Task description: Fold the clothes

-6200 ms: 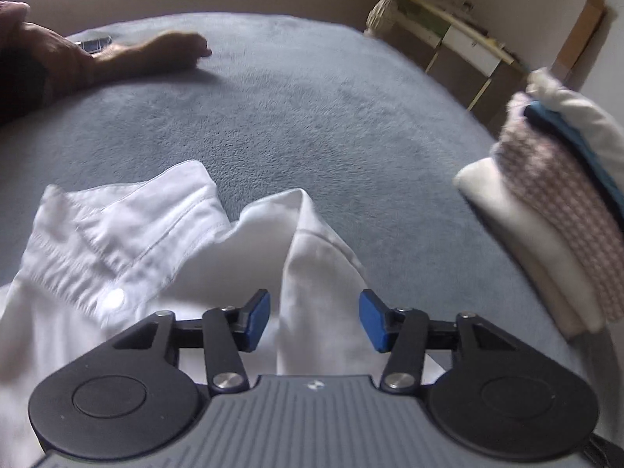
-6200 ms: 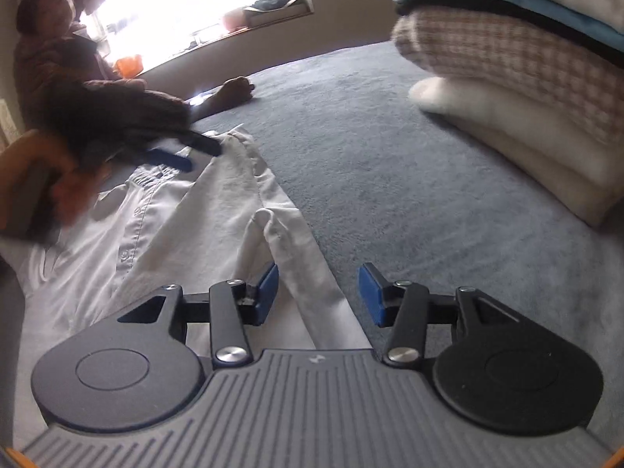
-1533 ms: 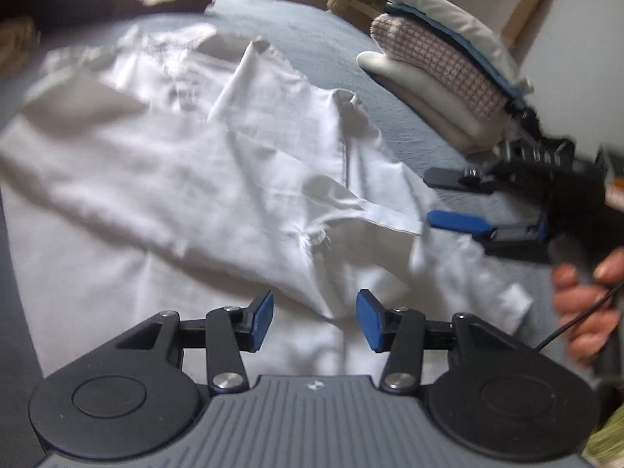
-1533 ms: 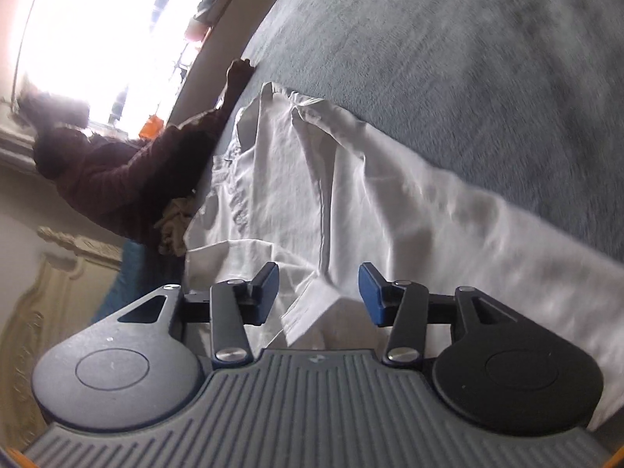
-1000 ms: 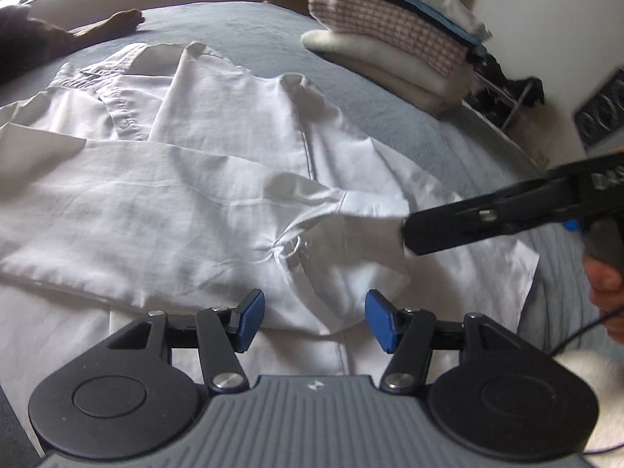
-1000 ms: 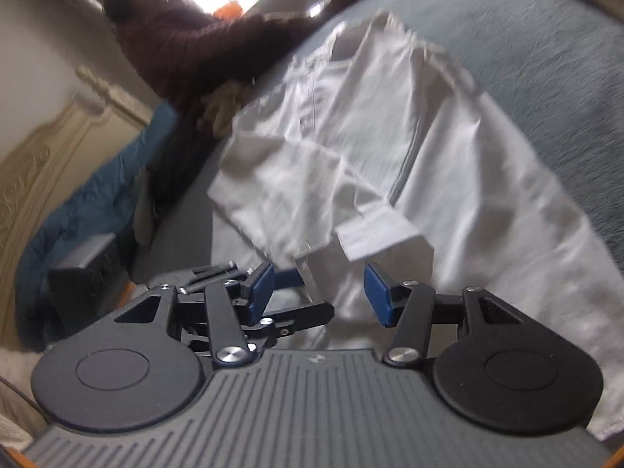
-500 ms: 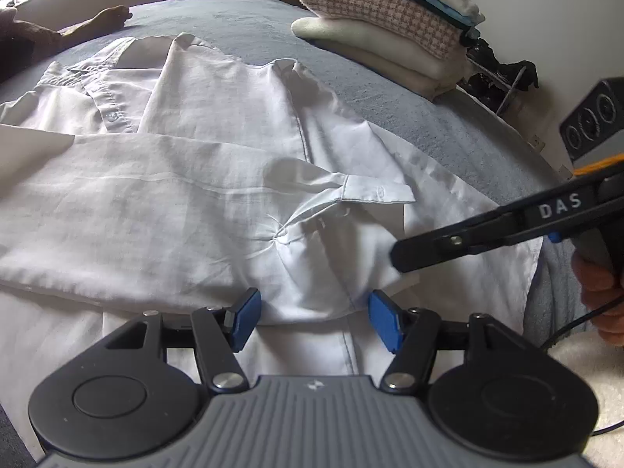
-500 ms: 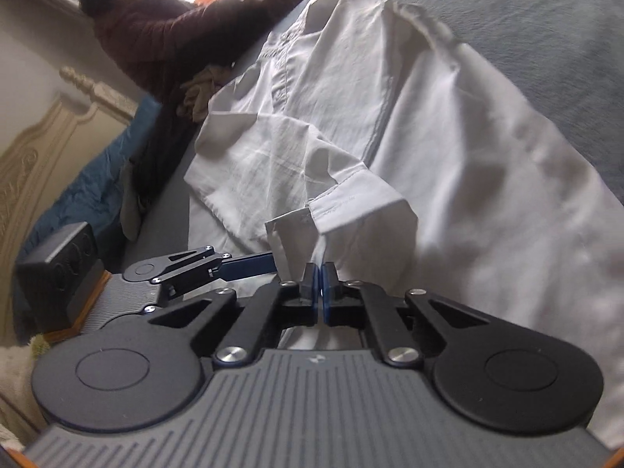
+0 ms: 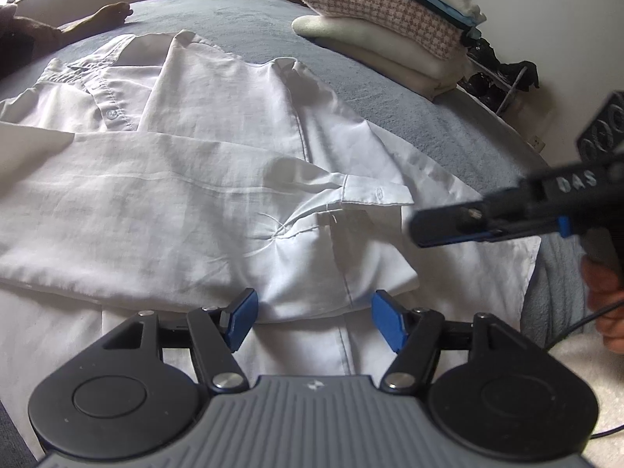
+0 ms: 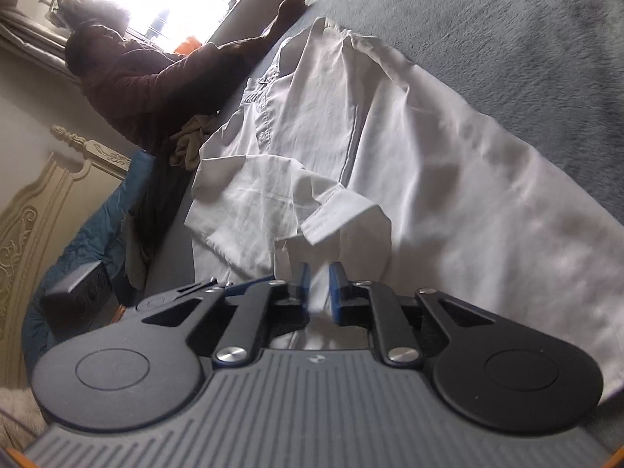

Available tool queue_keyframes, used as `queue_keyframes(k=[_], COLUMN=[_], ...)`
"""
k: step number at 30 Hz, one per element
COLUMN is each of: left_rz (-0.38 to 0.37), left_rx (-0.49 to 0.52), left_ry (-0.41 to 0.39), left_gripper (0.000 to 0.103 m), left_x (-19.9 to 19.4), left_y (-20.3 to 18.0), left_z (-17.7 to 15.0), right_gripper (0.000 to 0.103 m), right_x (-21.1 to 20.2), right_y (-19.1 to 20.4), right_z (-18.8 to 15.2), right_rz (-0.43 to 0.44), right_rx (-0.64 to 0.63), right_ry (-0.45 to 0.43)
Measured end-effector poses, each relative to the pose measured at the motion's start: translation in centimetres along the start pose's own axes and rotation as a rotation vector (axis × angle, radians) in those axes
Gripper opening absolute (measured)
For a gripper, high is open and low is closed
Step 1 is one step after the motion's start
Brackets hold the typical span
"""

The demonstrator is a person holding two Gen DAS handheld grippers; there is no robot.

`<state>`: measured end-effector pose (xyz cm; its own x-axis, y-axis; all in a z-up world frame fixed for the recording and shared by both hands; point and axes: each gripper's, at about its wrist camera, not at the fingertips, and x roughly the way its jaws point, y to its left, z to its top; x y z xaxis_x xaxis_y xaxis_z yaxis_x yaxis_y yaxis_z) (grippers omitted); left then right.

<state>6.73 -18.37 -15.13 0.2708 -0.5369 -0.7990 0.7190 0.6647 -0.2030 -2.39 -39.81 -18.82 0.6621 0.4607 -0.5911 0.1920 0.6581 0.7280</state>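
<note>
White button-up cotton shirt (image 9: pixel 218 179) lies spread on the grey fleece-covered bed (image 9: pixel 429 117), collar toward the far side. One long sleeve (image 9: pixel 156 210) is laid across the body, its buttoned cuff (image 9: pixel 374 195) ending near the shirt's right edge.

Left tongs (image 9: pixel 314 318): spread wide, low over the sleeve's near fold, holding nothing. Right tongs (image 10: pixel 316 284): nearly pressed together, a narrow gap showing between the blue pads; white cloth sits in that gap, but we cannot tell whether it is pinched or merely behind. In the left view they sit just beside the cuff.

Progress, as we judge it: partly folded. One sleeve is across; the body is still at full length, the hem (image 10: pixel 546 312) unfolded. The other sleeve's position is not clear to us.

A stack of folded textiles (image 9: pixel 386 27) sits well apart at the bed's far corner.
</note>
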Motion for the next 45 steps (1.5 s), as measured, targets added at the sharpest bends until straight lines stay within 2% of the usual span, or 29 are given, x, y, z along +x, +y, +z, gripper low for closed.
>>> queue_keyframes(k=[1,4,7,14,19,27,29,35,38,41,45], left_rz=[-0.001,-0.007,-0.019,-0.058,-0.03,0.01,0.002,-0.05,-0.054,-0.058,-0.063], left_rx=[0.002,-0.006,-0.019,-0.061,-0.07,-0.118,-0.175,-0.547,-0.676,-0.731,-0.734], left_ry=[0.0,-0.003,-0.003,0.003,0.003,-0.034,-0.036,-0.026,-0.034,-0.027,-0.023], left_gripper=[0.067,0.067,0.067,0.068,0.069,0.072,0.072,0.072,0.071,0.071,0.071], left_x=[0.0,0.1,0.1,0.1,-0.2,-2.5,-3.1,-3.6,-3.5,-3.3,-3.1], left_y=[0.0,0.1,0.4,1.1,0.8,0.1,0.2,1.9,2.2,1.8,1.2], left_z=[0.0,0.0,0.1,0.4,0.7,1.3,1.3,-0.1,-1.2,-1.7,-1.6], right_gripper=[0.028,0.029,0.001,0.0,0.0,0.0,0.0,0.003,0.003,0.004,0.007], right_x=[0.7,2.7,3.3,1.1,1.5,1.4,1.4,1.4,1.6,1.3,1.0], right_y=[-0.2,-0.6,-0.4,0.0,-1.2,-2.0,-2.1,-2.5,-2.9,-3.2,-3.5], right_z=[0.2,0.8,0.6,-1.4,-2.1,-2.2,-2.2,-2.2,-2.3,-2.3,-2.3], right_rz=[0.003,0.01,0.031,0.045,0.028,0.055,0.06,0.072,0.085,0.102,0.124], right_rx=[0.009,0.036,0.046,0.081,0.153,0.207,0.218,0.238,0.264,0.281,0.303], right_ry=[0.011,0.045,0.051,-0.023,-0.029,-0.052,-0.057,-0.067,-0.063,-0.063,-0.064])
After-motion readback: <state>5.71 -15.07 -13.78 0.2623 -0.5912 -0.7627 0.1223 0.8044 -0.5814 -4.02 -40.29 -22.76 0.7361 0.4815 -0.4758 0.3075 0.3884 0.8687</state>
